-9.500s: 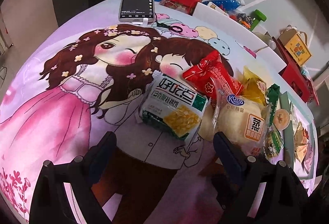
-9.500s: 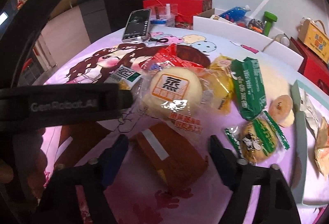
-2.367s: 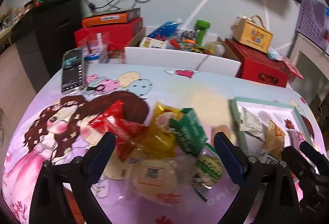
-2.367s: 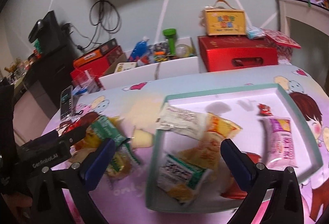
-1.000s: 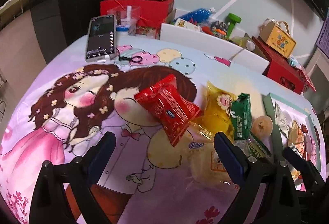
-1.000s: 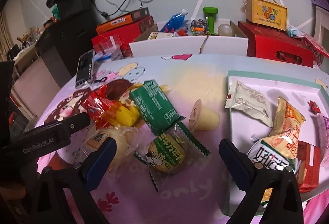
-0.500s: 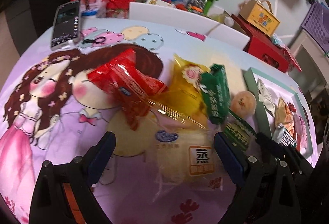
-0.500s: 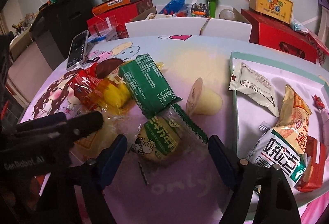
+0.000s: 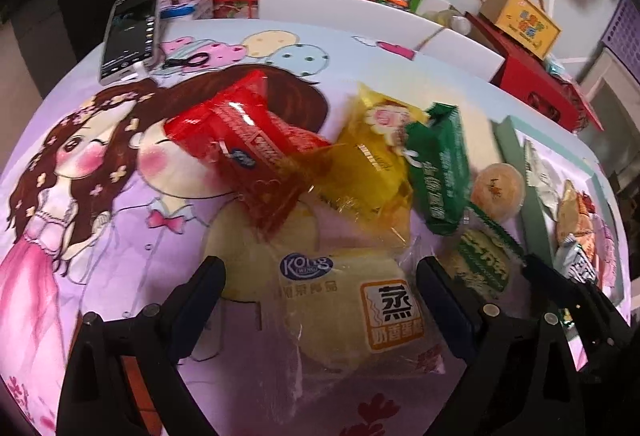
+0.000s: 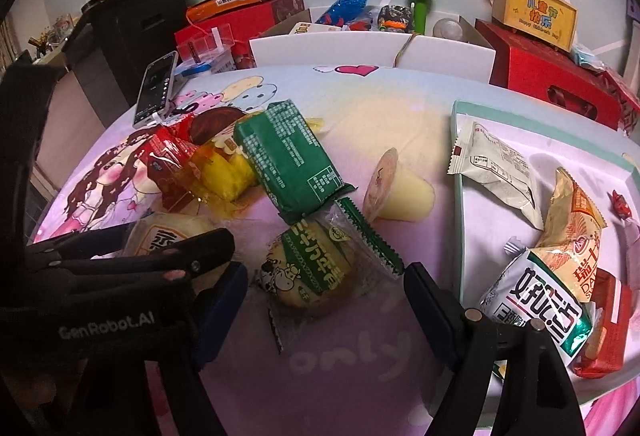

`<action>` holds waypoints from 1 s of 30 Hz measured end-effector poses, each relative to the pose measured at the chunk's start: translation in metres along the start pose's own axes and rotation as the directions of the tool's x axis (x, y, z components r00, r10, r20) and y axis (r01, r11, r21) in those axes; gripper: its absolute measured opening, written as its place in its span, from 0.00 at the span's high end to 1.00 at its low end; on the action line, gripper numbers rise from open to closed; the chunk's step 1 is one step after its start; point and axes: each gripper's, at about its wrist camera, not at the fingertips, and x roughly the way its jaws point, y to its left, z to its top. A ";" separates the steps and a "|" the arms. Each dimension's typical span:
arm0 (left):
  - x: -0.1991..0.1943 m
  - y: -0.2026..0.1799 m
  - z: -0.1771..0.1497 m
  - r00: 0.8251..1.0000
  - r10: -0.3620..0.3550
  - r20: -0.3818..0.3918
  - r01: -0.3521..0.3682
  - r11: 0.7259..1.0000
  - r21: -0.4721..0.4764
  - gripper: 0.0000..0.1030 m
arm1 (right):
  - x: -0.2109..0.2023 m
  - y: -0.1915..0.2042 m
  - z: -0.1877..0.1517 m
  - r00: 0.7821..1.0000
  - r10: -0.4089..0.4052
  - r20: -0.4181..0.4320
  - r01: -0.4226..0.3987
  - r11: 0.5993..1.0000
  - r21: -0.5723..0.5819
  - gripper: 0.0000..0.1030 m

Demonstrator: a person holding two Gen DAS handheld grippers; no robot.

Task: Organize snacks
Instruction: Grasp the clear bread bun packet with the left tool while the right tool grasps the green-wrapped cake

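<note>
Both grippers, left gripper (image 9: 320, 288) & right gripper (image 10: 326, 294), spread wide over cartoon tablecloth (image 10: 352, 368); boxes (image 10: 552, 79) behind.

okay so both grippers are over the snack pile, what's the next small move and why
Probably lower the open left gripper a little and close on the steamed cake packet. That packet lies right between its fingers, still on the tablecloth outside the tray, where other snacks are already gathered.
</note>
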 end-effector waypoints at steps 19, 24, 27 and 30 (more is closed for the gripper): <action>0.002 0.010 0.000 0.999 0.022 -0.023 -0.023 0.999 -0.036 0.06 | 0.017 0.016 -0.001 0.999 -0.049 0.009 0.050 0.996 -0.069 0.19; 0.004 0.006 0.000 0.999 0.029 -0.032 -0.029 0.999 -0.017 0.06 | 0.018 0.016 -0.001 0.998 -0.056 0.014 0.057 0.995 -0.077 0.20; 0.003 0.003 0.000 0.999 0.035 -0.033 -0.036 0.999 -0.005 0.06 | 0.016 0.013 0.000 0.999 -0.040 0.016 0.041 0.998 -0.049 0.31; 0.002 0.002 0.000 0.999 0.031 -0.034 -0.031 0.999 -0.007 0.08 | 0.013 0.013 0.000 0.999 -0.032 0.020 0.033 0.998 -0.054 0.41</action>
